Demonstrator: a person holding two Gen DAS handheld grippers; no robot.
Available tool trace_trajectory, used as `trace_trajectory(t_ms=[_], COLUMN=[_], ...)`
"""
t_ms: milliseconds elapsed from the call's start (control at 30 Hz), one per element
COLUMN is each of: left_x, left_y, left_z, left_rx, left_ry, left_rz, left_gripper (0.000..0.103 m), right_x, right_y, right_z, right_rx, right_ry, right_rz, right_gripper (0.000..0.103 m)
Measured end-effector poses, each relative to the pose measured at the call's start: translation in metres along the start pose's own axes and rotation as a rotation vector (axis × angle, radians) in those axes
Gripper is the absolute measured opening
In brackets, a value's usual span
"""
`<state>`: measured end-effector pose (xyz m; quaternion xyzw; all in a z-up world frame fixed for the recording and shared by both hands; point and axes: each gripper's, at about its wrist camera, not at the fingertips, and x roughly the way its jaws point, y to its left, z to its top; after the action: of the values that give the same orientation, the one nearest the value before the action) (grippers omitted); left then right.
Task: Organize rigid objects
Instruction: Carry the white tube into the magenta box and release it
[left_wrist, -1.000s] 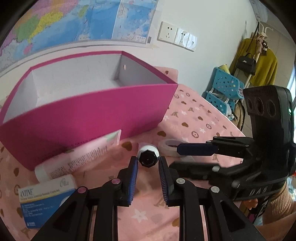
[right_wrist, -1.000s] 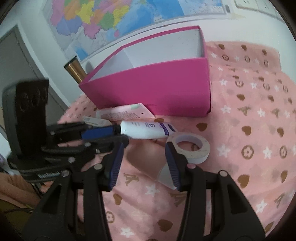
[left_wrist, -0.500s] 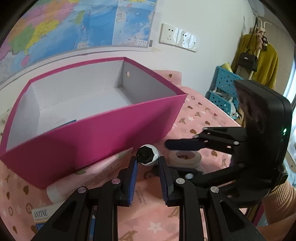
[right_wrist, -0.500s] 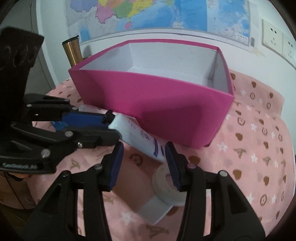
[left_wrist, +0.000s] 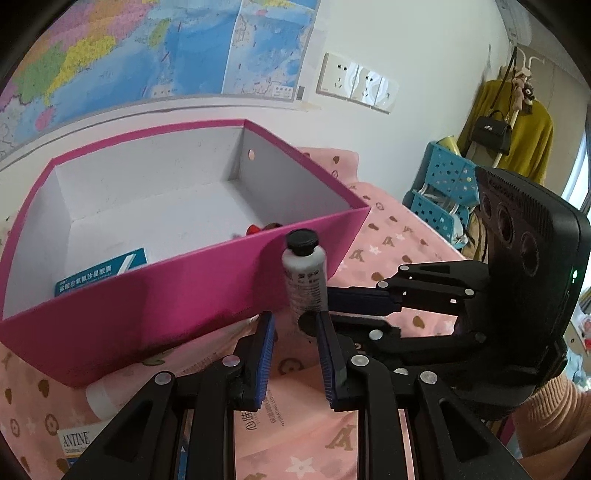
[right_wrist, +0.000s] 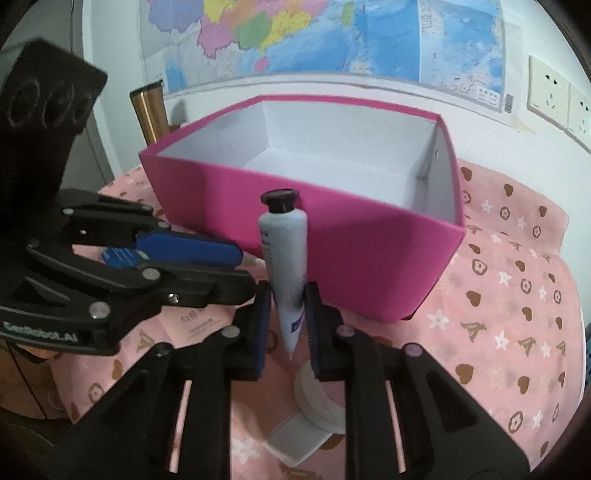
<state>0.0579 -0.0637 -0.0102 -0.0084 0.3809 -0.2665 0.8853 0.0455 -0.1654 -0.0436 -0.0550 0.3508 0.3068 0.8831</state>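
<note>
A white tube with a black cap stands cap-up in front of the pink box. My right gripper is shut on the white tube's lower body and holds it above the cloth. It also shows in the left wrist view, where the right gripper comes in from the right. My left gripper is open, its jaws either side of the tube's lower end without pinching it. The pink box holds a blue-and-white carton and a small red thing.
On the pink patterned cloth lie a tape roll, a white card, a pink tube and a blue-white ANTINE carton. A gold flask stands behind the box. Blue baskets stand at the right.
The tube passed from my left gripper to my right one. My left jaws opened and my right jaws closed on it. The tube rose and turned cap-up by the box's front wall.
</note>
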Motion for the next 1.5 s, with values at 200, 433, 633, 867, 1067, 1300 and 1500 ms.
trace_trajectory(t_ms=[200, 433, 633, 867, 1067, 1300, 1500], left_x=[-0.018, -0.031, -0.029, -0.009, 0.020, 0.029, 0.006], left_y=[-0.002, -0.008, -0.002, 0.005, 0.017, 0.029, 0.028], left_z=[0.004, 0.025, 0.056, 0.082, 0.091, 0.085, 0.070], left_rx=[0.011, 0.045, 0.043, 0.036, -0.003, -0.040, -0.025], left_ry=[-0.040, -0.100, -0.133, -0.107, -0.043, -0.019, -0.070], left_rz=[-0.048, -0.073, -0.066, -0.027, -0.005, 0.039, 0.053], left_gripper=[0.023, 0.024, 0.024, 0.024, 0.024, 0.024, 0.032], right_x=[-0.025, -0.058, -0.058, -0.028, 0.001, 0.012, -0.018], right_y=[-0.004, -0.012, -0.026, -0.043, -0.057, -0.080, -0.073], right_z=[0.013, 0.047, 0.082, 0.107, 0.113, 0.103, 0.084], right_rx=[0.039, 0.076, 0.105, 0.143, 0.190, 0.298, 0.275], right_ry=[-0.048, -0.122, -0.135, -0.076, -0.006, 0.030, -0.034], right_rz=[0.043, 0.095, 0.104, 0.096, 0.065, -0.001, 0.028], right_gripper=[0.020, 0.020, 0.020, 0.020, 0.021, 0.042, 0.042])
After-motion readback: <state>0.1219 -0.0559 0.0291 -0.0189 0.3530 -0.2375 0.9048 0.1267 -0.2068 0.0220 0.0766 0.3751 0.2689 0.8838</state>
